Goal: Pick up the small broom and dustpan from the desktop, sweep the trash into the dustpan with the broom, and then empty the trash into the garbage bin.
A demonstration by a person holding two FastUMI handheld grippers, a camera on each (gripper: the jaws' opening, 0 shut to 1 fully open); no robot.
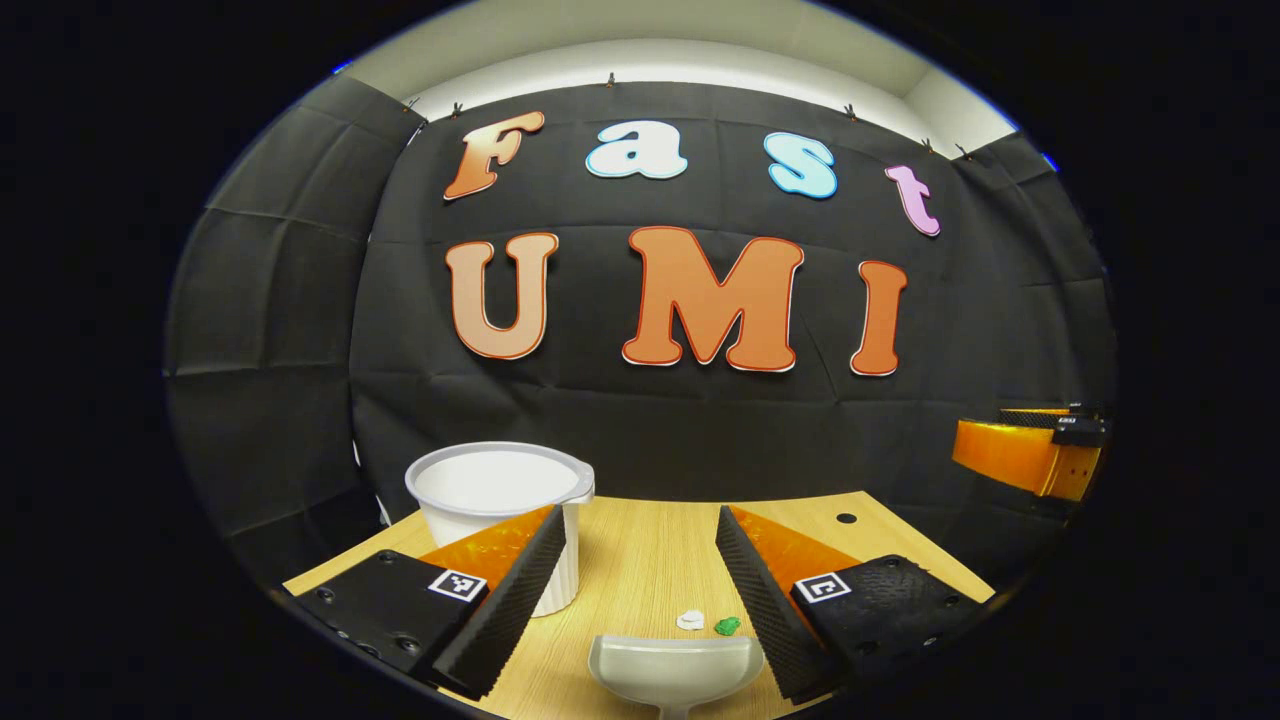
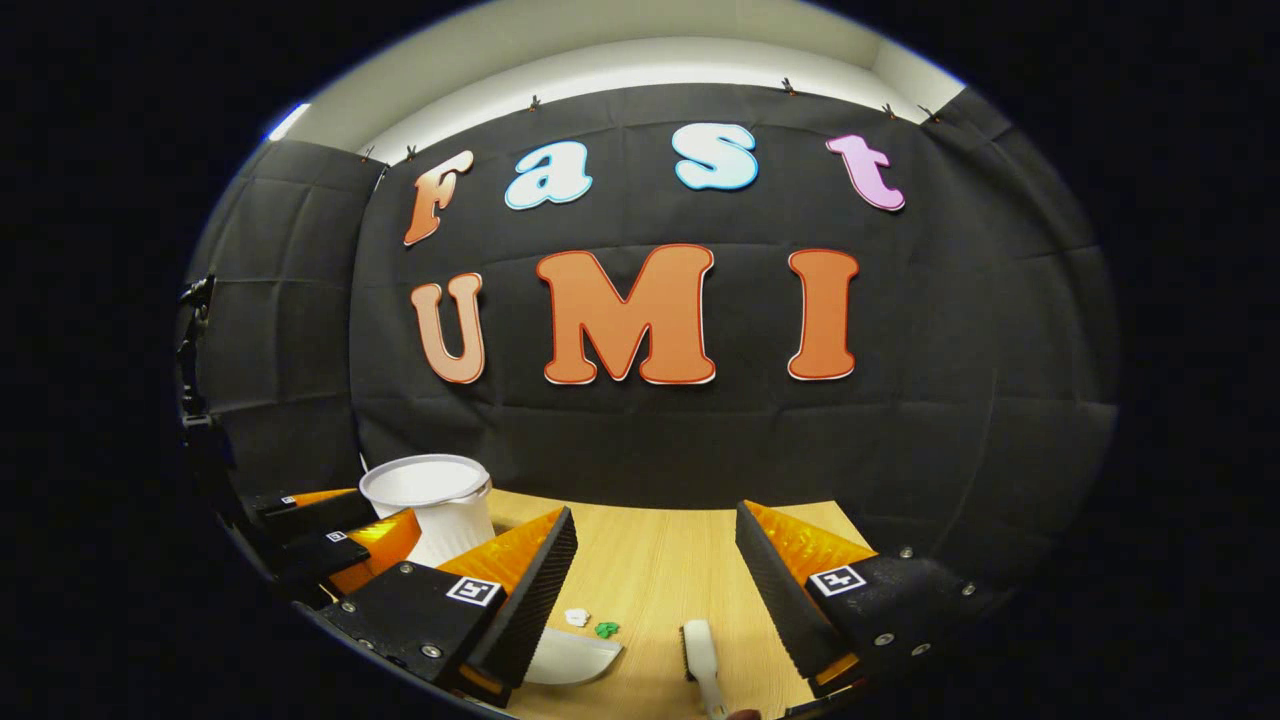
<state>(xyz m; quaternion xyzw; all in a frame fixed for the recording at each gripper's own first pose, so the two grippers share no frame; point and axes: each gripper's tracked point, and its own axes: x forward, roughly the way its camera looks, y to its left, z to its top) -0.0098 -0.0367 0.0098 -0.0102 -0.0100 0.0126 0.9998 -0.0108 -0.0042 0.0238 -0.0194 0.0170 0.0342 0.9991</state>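
In the left gripper view a pale grey dustpan (image 1: 676, 670) lies on the wooden desk, low between the fingers of my left gripper (image 1: 638, 518), which is open and holds nothing. Just beyond the pan's mouth lie a white scrap (image 1: 690, 620) and a green scrap (image 1: 727, 626). In the right gripper view my right gripper (image 2: 656, 512) is open above a small white broom (image 2: 700, 650) lying on the desk. The dustpan (image 2: 570, 660) shows partly behind that gripper's left finger, with the white scrap (image 2: 577, 617) and green scrap (image 2: 606, 629) beside it.
A white ribbed garbage bin (image 1: 497, 500) stands at the desk's back left, also visible as the bin (image 2: 430, 500) beside the left gripper (image 2: 330, 535). The other gripper (image 1: 1030, 455) hovers at the far right. The wooden desk (image 1: 650, 545) ends at the black cloth wall.
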